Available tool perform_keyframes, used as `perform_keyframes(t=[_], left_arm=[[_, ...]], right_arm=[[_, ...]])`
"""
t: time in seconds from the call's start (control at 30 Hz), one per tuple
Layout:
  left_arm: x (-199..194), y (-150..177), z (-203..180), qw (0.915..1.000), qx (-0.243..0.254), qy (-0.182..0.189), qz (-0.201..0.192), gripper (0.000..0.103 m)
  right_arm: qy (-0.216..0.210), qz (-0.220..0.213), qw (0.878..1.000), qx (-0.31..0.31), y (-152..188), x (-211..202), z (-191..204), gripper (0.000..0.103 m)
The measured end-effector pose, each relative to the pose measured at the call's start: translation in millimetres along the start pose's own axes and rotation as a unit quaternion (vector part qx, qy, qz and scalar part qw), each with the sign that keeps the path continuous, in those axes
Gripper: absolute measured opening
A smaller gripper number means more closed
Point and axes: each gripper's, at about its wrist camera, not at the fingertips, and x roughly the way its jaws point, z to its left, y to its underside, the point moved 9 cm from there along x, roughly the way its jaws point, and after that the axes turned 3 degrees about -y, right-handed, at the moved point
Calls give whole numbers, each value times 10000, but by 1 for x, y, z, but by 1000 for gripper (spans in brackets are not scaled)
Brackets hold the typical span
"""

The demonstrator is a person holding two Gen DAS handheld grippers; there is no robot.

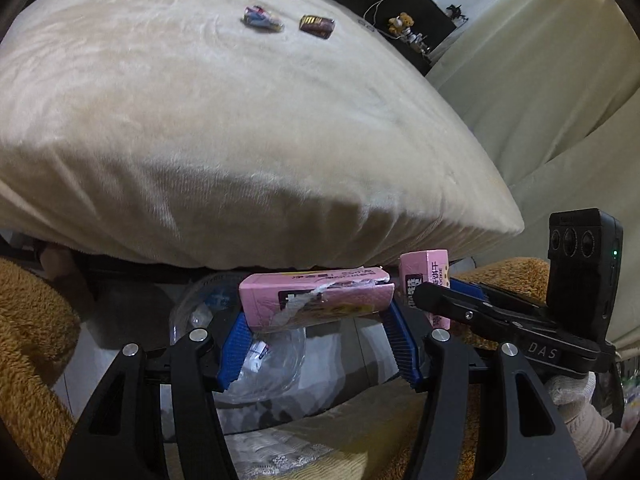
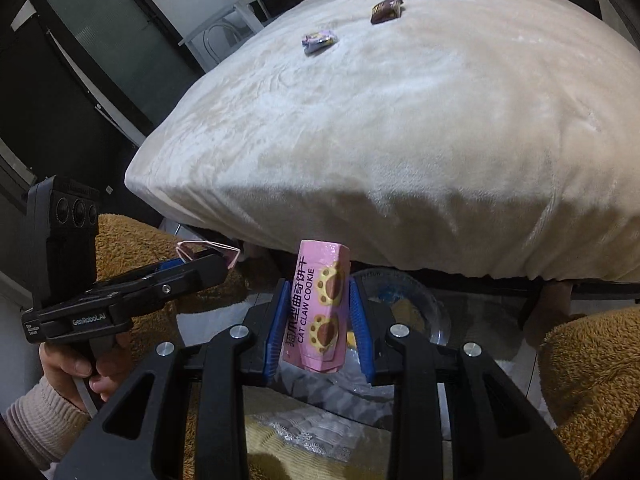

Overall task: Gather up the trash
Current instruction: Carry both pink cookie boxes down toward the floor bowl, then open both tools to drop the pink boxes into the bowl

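My left gripper (image 1: 316, 316) is shut on a torn pink cookie box (image 1: 316, 300), held crosswise above a clear plastic trash bag (image 1: 256, 364). My right gripper (image 2: 318, 320) is shut on a second pink "Cat Claw Cookie" box (image 2: 318, 308), held upright over the same bag (image 2: 404, 300). That second box also shows in the left wrist view (image 1: 426, 280), beside the first. Two wrappers lie far off on the bed: a purple-white one (image 1: 262, 18) (image 2: 319, 41) and a dark brown one (image 1: 317, 26) (image 2: 386, 9).
The cream plush bed (image 1: 240, 120) fills the view ahead, its edge just above both grippers. Brown fuzzy fabric (image 1: 32, 320) lies on both sides. Curtains (image 1: 540, 80) hang right. A dark cabinet (image 2: 80, 60) and a chair (image 2: 224, 28) stand left.
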Motion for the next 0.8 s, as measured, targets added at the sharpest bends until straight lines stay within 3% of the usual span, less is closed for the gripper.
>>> perform_keyframes(t=[0.37, 0.63, 0.8], left_arm=[[51, 28, 33, 9925, -382, -389, 1093, 59], [89, 57, 48, 9788, -690, -431, 1880, 59], [103, 66, 54, 9722, -852, -485, 2124, 59]], right_arm=[[348, 963, 9940, 387, 18, 48, -24, 32], [472, 1479, 9840, 871, 28, 79, -44, 32], [537, 1631, 9799, 1011, 32, 87, -49, 32]])
